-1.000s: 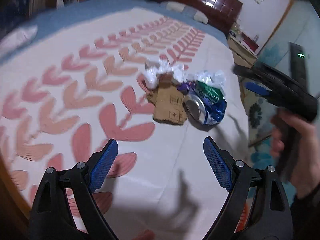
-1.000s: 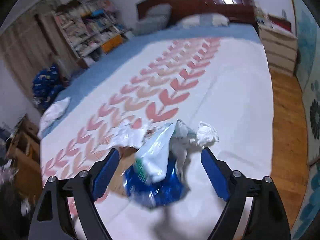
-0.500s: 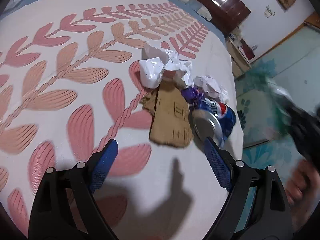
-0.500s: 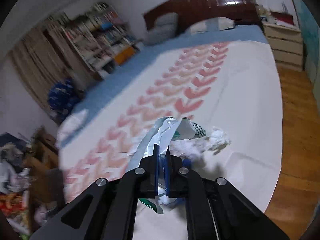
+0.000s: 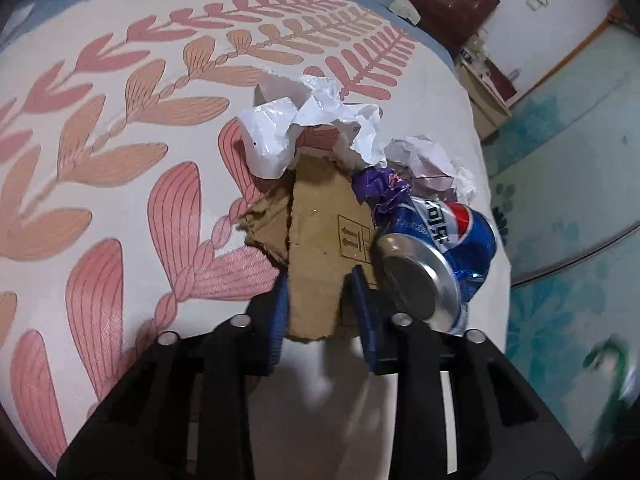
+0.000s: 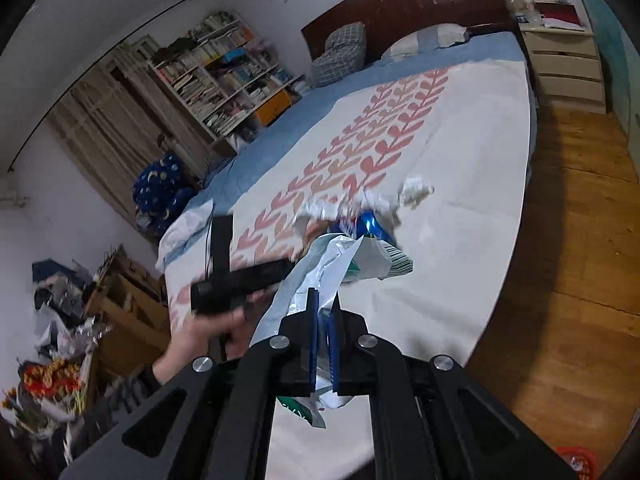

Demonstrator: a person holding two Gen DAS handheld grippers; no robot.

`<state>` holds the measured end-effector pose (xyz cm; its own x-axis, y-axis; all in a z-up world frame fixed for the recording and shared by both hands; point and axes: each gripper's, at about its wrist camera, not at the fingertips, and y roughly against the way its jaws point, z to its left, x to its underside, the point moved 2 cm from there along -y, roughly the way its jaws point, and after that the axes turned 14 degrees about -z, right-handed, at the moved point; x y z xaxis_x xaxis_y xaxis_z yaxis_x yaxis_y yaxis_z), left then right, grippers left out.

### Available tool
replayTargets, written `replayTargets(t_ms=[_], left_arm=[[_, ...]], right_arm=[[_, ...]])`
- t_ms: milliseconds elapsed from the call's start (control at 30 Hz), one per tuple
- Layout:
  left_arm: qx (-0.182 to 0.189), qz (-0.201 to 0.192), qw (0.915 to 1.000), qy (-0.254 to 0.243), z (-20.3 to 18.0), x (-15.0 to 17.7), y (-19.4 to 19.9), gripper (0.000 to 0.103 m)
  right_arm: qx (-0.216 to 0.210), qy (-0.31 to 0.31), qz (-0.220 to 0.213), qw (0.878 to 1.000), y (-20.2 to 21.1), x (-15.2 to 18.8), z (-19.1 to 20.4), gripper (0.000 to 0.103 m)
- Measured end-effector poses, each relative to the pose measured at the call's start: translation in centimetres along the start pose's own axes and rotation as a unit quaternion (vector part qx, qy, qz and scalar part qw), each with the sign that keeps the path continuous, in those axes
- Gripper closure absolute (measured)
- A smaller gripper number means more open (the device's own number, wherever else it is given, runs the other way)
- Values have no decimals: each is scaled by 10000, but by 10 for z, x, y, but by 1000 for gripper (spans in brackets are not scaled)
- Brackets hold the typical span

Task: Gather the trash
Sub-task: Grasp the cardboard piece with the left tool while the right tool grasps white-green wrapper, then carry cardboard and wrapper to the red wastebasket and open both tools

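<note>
A trash pile lies near the bed's edge. My left gripper [image 5: 320, 300] is shut on the near end of a torn cardboard piece [image 5: 320, 240], which lies flat on the bedspread. Beside it lie a crushed blue Pepsi can [image 5: 436, 256], a purple wrapper [image 5: 380, 188], crumpled white paper [image 5: 308, 120] and a paper ball [image 5: 428, 160]. My right gripper [image 6: 324, 320] is shut on a silver and green foil snack bag [image 6: 340, 260] and holds it above the bed. The left gripper [image 6: 240, 280] shows in the right wrist view, over the pile.
The bed [image 6: 460, 200] has a white spread with pink leaf print [image 5: 120, 160]. Wooden floor [image 6: 572, 240] lies to its right, with a red basket [image 6: 576, 460] at the lower right. A nightstand [image 6: 568, 68] and headboard [image 6: 400, 4] stand at the far end.
My left gripper moved forward to the cardboard and shut on it. My right gripper shut on the foil bag and lifted it off the pile, away from the can.
</note>
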<state>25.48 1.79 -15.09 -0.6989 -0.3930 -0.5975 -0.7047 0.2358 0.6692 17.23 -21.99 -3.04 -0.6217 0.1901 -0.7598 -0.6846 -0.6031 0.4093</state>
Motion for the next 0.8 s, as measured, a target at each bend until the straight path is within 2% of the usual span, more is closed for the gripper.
replayTargets(t_ms=[133, 267, 533, 633, 733, 800], left_arm=[[38, -3, 9999, 154, 2, 1, 15, 87], [-78, -136, 9999, 24, -3, 2, 50, 98], [-176, -690, 9975, 10, 0, 12, 150, 99], [-351, -1007, 9942, -123, -3, 22, 184, 99], [-368, -1310, 9904, -232, -11, 40, 225, 99], [-421, -1338, 9893, -412, -20, 56, 241, 99]], right_arm=[[6, 74, 57, 10000, 16, 23, 2, 97], [-38, 85, 19, 10000, 30, 31, 9, 97], [-155, 107, -103, 9998, 57, 30, 30, 97], [-236, 139, -93, 9996, 63, 33, 40, 97], [-252, 282, -132, 9992, 75, 36, 56, 97], [-320, 407, -195, 9985, 87, 36, 70, 97]])
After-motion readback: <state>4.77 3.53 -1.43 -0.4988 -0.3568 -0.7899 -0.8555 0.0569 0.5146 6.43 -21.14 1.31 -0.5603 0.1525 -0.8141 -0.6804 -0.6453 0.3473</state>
